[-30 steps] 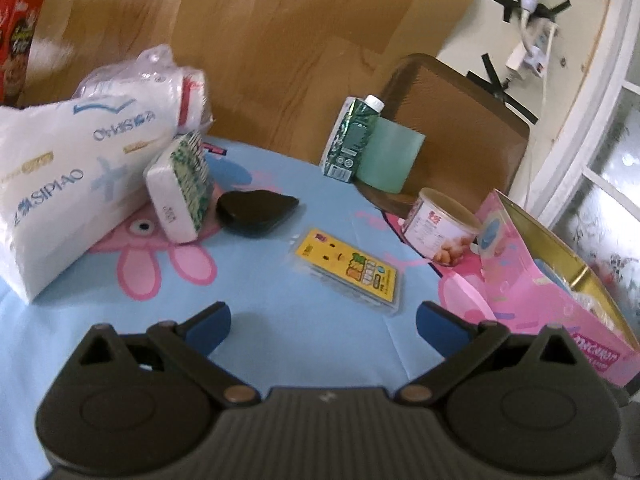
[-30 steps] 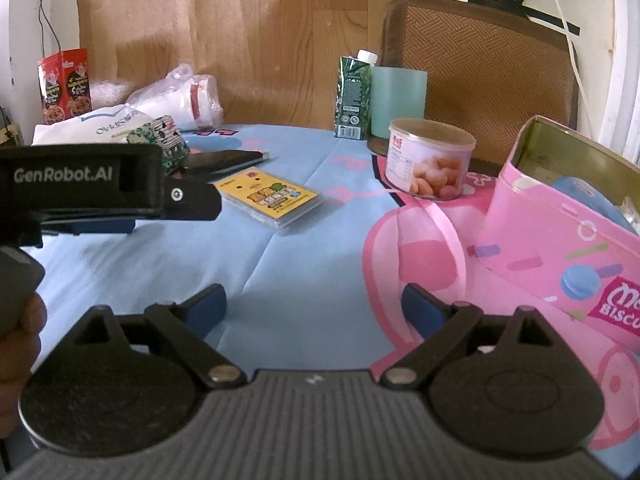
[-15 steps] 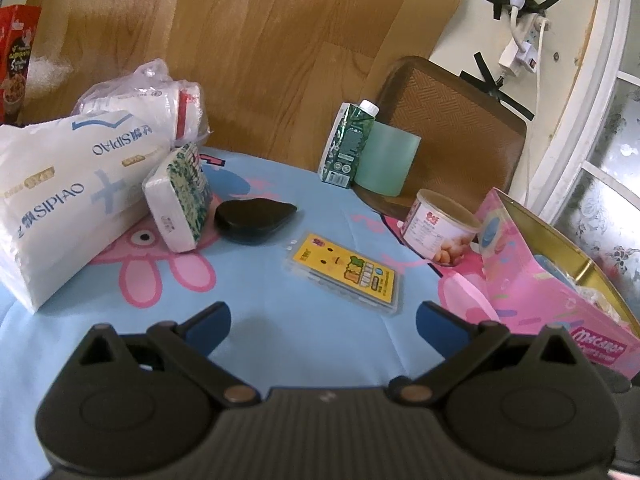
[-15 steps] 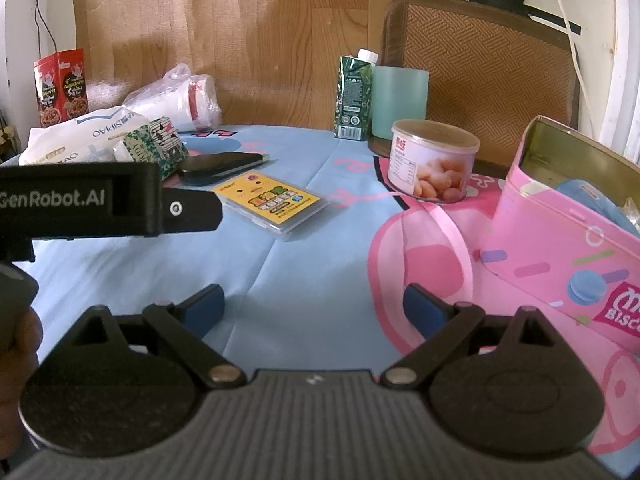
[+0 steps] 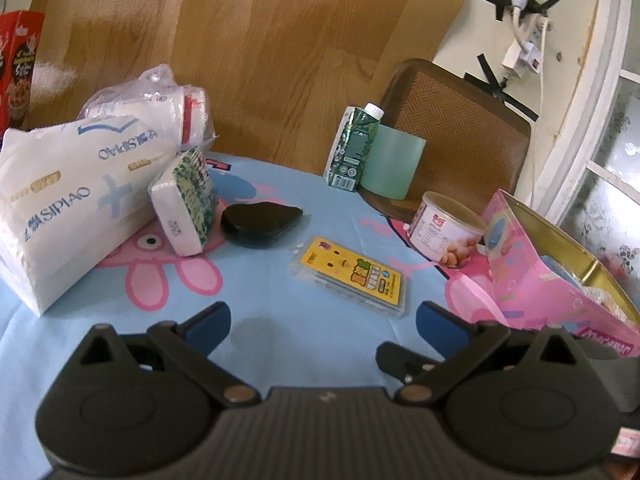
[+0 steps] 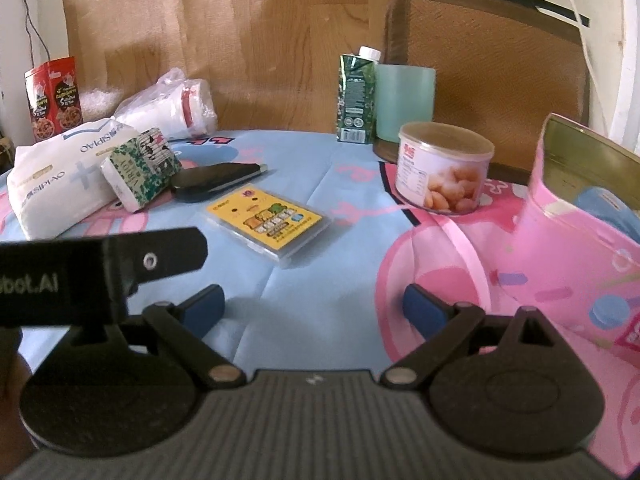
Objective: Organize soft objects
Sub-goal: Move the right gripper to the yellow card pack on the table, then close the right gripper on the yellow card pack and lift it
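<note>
My left gripper [image 5: 323, 320] hung over the desk [image 5: 280, 332], fingers [image 5: 208, 322] apart and empty; my right gripper [image 6: 314, 306] likewise. The big tissue pack [image 5: 68, 200] lay at the frame's left, the small tissue packet [image 5: 184, 200] leaning on it, the yellow card case [image 5: 352, 276] at centre.

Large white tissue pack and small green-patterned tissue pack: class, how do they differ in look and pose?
The large white tissue pack is far bigger, plain white with blue lettering; the small green-patterned tissue pack is compact with a busy green print. The small pack leans tilted against the large one. Both are soft wrapped packs on the tablecloth.
</note>
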Motion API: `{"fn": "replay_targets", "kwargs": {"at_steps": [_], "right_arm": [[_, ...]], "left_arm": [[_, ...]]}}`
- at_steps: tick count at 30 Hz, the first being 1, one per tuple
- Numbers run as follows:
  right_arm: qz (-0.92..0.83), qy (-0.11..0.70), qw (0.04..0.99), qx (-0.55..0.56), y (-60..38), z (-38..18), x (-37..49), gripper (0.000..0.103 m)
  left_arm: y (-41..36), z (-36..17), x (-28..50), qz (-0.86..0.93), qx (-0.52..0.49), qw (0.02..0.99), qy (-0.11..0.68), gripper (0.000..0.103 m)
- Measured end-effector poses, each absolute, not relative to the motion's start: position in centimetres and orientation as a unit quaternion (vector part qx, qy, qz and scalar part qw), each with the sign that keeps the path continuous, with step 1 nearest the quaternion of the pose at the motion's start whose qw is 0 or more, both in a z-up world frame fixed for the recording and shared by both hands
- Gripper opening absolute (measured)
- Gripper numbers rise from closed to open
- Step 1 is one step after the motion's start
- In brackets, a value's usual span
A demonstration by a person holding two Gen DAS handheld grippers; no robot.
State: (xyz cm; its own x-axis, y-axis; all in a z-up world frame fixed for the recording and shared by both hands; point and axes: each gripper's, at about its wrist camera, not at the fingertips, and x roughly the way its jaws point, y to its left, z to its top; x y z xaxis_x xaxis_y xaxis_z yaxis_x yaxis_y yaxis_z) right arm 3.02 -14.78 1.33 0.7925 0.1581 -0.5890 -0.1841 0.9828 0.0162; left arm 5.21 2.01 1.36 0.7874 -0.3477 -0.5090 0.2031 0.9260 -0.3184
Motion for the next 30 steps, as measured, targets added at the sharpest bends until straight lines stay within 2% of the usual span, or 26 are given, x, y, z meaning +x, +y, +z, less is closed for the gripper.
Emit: {"fn": "replay_targets", "kwargs": {"at_steps": [17,21,23,25,30], "right_arm": [[0.152,0.311,0.936,-0.056,-12.7,1.5,7.9,0.098],[0.195,0.322,0.923,-0.077,-11.7,1.3,9.6,0.101],[0.211,0.325,0.919,-0.078,-11.7,1.3,10.0,0.099],[0.228,0.320,0.917,-0.071,-12.0,1.4,9.6,0.079],[0.229,0.306,0.921,-0.078,-12.4,1.6,7.1,0.070]], "left_arm": [[4.9,0.8,6.3,-0.086,-0.189,0.934,0.292,0.102],[5.5,0.8,6.3,-0.074,-0.203,0.933,0.288,0.102],[5.5,0.8,6.4,-0.072,-0.203,0.933,0.287,0.102],[5.4,0.9,6.3,-0.072,-0.200,0.934,0.288,0.102],[5.2,0.9,6.3,-0.086,-0.198,0.933,0.289,0.102]]}}
